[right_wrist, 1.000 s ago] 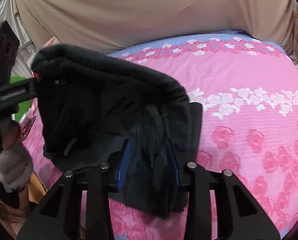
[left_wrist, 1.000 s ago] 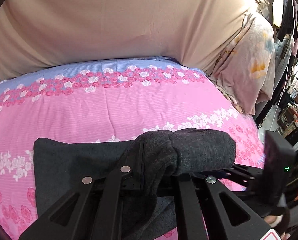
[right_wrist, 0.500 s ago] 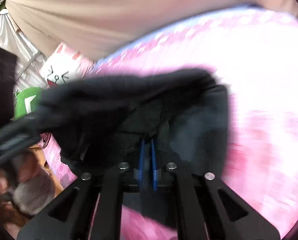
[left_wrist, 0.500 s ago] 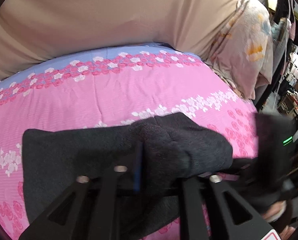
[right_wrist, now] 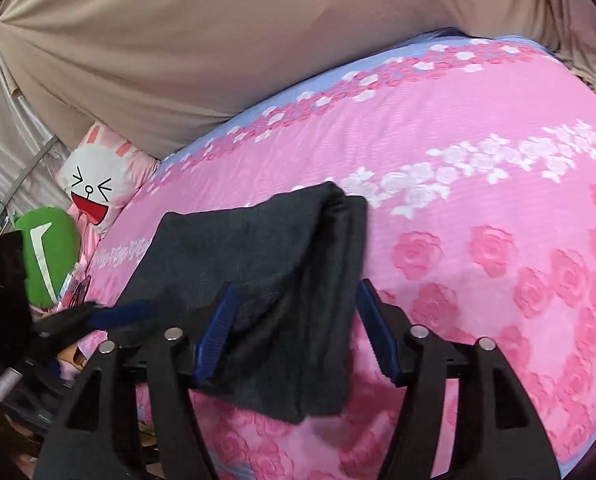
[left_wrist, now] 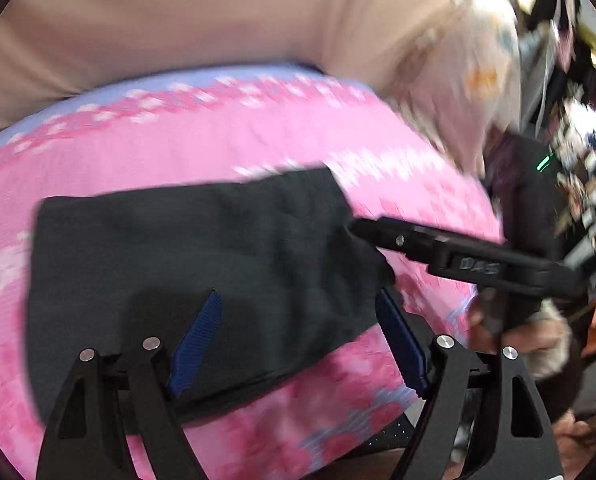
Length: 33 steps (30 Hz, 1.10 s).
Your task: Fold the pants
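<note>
The dark grey pants [left_wrist: 202, 264] lie folded into a flat rectangle on the pink floral bed [left_wrist: 218, 140]. My left gripper [left_wrist: 298, 332] is open, its blue pads on either side of the near edge of the pants, holding nothing. My right gripper [right_wrist: 294, 328] is open over the right end of the folded pants [right_wrist: 266, 272], where the layers stack. The right gripper also shows in the left wrist view [left_wrist: 437, 246] at the pants' right edge. The left gripper shows blurred in the right wrist view [right_wrist: 110, 314].
A beige sheet [right_wrist: 218, 48] hangs behind the bed. A bunny cushion [right_wrist: 94, 184] and a green plush [right_wrist: 48, 252] sit at the bed's left end. A floral pillow [left_wrist: 469, 80] and cluttered shelves [left_wrist: 577, 152] are to the right. The bed's front edge is close.
Both grippers were shut on the pants and carried the fold over. Now both have opened and let go, and the pants lie flat and folded on the bed.
</note>
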{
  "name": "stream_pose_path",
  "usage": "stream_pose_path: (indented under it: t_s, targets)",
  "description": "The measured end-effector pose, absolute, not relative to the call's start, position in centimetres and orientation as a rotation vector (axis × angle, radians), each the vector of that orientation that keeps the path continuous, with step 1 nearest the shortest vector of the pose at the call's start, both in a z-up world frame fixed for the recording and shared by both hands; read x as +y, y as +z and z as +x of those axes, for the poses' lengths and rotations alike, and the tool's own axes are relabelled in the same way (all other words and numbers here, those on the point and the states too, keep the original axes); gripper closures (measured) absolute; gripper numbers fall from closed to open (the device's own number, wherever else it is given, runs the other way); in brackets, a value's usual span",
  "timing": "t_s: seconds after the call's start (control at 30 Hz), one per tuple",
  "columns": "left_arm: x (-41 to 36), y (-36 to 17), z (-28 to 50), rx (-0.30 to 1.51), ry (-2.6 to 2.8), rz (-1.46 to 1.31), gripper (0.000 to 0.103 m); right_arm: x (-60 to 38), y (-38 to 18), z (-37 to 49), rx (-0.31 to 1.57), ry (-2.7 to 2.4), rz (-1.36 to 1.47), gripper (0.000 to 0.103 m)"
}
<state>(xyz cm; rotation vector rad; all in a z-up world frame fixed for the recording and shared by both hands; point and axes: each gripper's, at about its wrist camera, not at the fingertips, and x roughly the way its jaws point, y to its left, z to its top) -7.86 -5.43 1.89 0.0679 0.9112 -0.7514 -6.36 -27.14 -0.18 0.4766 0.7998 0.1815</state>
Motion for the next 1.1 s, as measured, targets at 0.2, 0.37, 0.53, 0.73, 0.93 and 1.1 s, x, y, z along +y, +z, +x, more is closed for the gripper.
stream_pose_path:
  t_s: [0.2, 0.37, 0.53, 0.73, 0.93, 1.1]
  targets:
    - [1.4, 1.9, -5.2, 0.889, -0.504, 0.013, 0.025, -24.9, -0.1, -4.1, 0.814, 0.182, 0.342, 0.087]
    - [2.8, 0.2, -4.1, 0.902, -0.39, 0.042, 0.025, -26.6, 2.3, -5.9, 0.745, 0.158, 0.332, 0.092]
    - [2.4, -2.3, -2.7, 0.965, -0.347, 0.062, 0.025, -28.1, -1.1, -6.4, 0.831, 0.045, 0.383, 0.065]
    - [2.2, -2.7, -2.7, 0.966, -0.34, 0.09, 0.025, -26.1, 3.3, -8.5, 0.726, 0.091, 0.347, 0.065]
    - [1.9, -3.1, -2.6, 0.97, -0.333, 0.104, 0.025, -23.2, 3.2, -3.7, 0.749, 0.167, 0.281, 0.065]
    - [1.9, -3.1, -2.6, 0.972, -0.332, 0.108, 0.025, -25.6, 0.0, 1.8, 0.832, 0.077, 0.285, 0.067]
